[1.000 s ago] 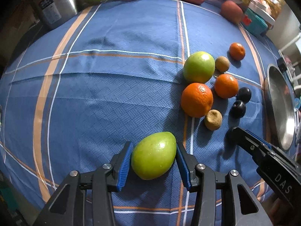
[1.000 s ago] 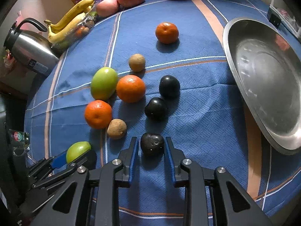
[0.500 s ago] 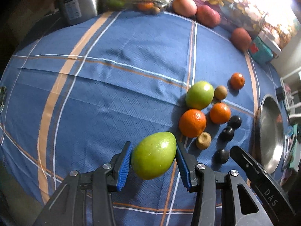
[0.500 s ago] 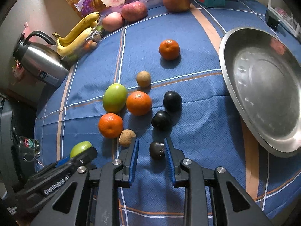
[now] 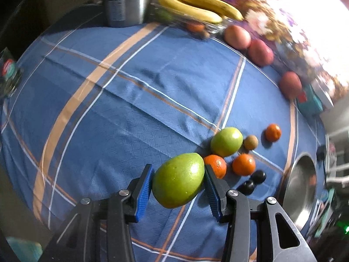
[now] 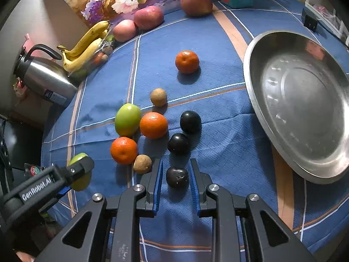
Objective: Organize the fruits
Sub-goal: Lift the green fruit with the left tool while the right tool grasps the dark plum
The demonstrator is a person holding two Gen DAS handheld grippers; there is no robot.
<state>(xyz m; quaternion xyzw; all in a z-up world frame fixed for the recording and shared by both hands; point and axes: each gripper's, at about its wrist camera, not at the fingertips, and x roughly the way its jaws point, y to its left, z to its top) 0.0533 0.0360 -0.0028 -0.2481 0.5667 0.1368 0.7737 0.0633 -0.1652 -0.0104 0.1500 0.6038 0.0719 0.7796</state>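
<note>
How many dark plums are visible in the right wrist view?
3: one between the right gripper fingers, one just beyond it, one farther still beside the orange.

**Colours on the cloth**

The tablecloth (image 6: 218, 100) is blue, crossed by white, orange and tan stripes. Green mango (image 5: 178, 180), orange tangerines (image 6: 187, 62), black plums (image 6: 190, 121), yellow bananas (image 6: 87, 43), silver plate (image 6: 257, 100). Tool pads (image 6: 157, 185) are blue.

Between my left tongs (image 5: 177, 184): mango (image 5: 178, 180).
Between my right tongs (image 6: 175, 174): plum (image 6: 177, 177).
Right: basin (image 6: 257, 83).
Far edge: bananas (image 6: 86, 45).
</note>
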